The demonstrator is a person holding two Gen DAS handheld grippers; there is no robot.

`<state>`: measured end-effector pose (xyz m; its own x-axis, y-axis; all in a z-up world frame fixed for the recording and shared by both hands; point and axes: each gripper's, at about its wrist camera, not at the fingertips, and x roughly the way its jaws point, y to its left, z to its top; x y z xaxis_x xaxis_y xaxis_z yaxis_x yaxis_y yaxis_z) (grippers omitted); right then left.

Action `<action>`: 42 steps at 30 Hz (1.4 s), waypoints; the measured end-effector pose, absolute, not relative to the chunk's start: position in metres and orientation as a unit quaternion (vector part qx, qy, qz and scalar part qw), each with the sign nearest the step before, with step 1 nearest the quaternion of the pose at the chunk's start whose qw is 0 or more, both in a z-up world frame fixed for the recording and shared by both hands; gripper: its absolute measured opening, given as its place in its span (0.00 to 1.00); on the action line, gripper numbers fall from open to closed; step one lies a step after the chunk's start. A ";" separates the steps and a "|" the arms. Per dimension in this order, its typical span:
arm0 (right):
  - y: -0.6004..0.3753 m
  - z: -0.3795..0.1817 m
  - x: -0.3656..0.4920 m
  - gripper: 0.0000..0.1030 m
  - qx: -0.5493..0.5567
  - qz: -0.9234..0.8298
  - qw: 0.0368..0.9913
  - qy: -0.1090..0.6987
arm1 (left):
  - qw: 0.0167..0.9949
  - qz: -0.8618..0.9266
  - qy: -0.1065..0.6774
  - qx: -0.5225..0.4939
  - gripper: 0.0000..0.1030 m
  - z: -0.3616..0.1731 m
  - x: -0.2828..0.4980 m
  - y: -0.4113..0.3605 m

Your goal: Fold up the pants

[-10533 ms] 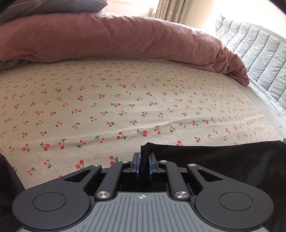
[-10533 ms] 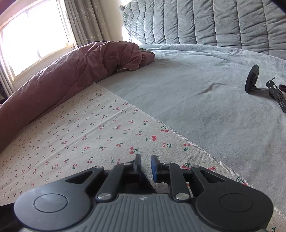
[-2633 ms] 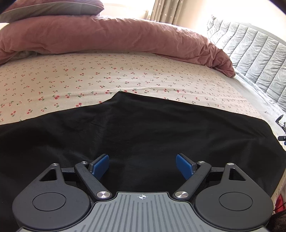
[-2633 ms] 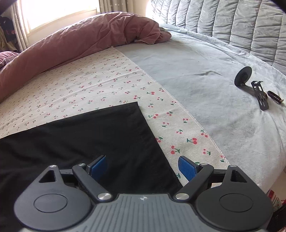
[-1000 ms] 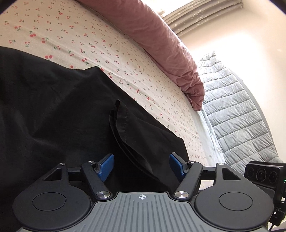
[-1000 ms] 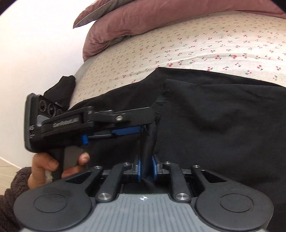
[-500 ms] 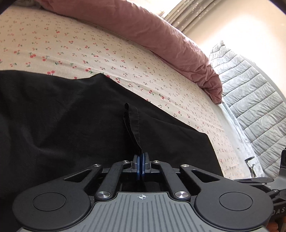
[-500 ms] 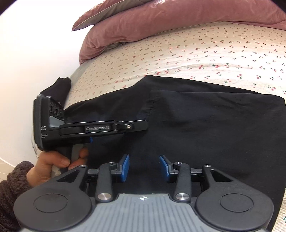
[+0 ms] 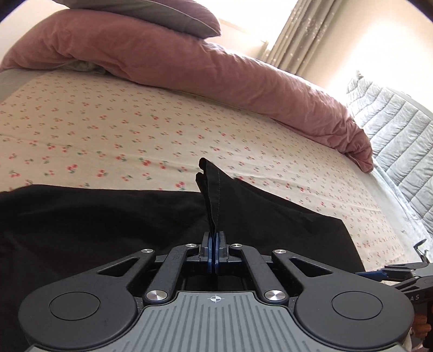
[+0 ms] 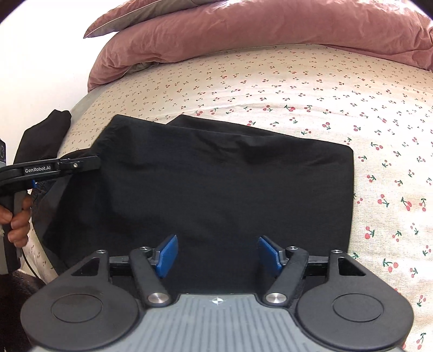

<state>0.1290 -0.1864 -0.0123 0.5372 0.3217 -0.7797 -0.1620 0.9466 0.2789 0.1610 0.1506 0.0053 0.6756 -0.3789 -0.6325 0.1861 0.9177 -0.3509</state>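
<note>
Black pants (image 10: 216,173) lie folded in a rough rectangle on the cherry-print sheet (image 10: 297,81). My left gripper (image 9: 215,250) is shut on a hemmed corner of the pants (image 9: 211,195), which stands up between its blue pads. In the right wrist view the left gripper (image 10: 81,162) is at the pants' left edge, lifting fabric there. My right gripper (image 10: 217,256) is open and empty, low over the near edge of the pants. The right gripper also shows at the far right of the left wrist view (image 9: 400,273).
A pink duvet (image 9: 189,62) and grey pillow (image 9: 162,13) lie along the far side of the bed. A grey quilted headboard (image 9: 400,121) is at right. Another dark garment (image 10: 43,135) hangs at the bed's left edge.
My left gripper closed on a pants corner and has lifted it and carried it left. My right gripper let go, opened wide and drew back over the near edge.
</note>
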 end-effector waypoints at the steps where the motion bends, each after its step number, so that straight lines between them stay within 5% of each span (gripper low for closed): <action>1: -0.184 -0.013 0.131 0.70 0.086 0.139 0.872 0.462 | 0.910 -0.139 0.368 -0.130 0.00 0.007 0.160 0.161; 5: -0.172 -0.015 0.140 0.81 0.080 0.143 0.870 0.464 | 0.921 -0.078 0.360 -0.130 0.00 0.007 0.158 0.201; 23: -0.148 -0.021 0.154 0.83 0.054 0.154 0.866 0.473 | 0.924 0.097 0.353 -0.116 0.01 -0.003 0.159 0.293; 26: -0.148 -0.021 0.153 0.83 0.054 0.153 0.866 0.473 | 0.927 0.118 0.345 -0.084 0.15 -0.002 0.156 0.287; 29: -0.150 -0.019 0.151 0.84 0.055 0.151 0.868 0.470 | 0.928 0.146 0.338 -0.053 0.52 0.004 0.153 0.276; 30: -0.150 -0.018 0.150 0.84 0.055 0.150 0.870 0.467 | 0.932 0.144 0.329 -0.044 0.57 0.009 0.149 0.270; 35: -0.147 -0.014 0.141 0.84 0.045 0.162 0.877 0.450 | 0.952 0.032 0.302 -0.031 0.62 0.027 0.129 0.224; 42: -0.124 -0.026 0.120 0.83 -0.033 0.207 0.862 0.462 | 0.903 -0.197 0.382 -0.002 0.62 -0.014 0.115 0.145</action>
<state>0.1203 -0.1236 -0.0259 0.4871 0.3253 -0.8105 -0.3865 0.9125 0.1340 0.1154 0.1451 -0.0138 0.6315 -0.3568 -0.6884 0.3536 0.9227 -0.1539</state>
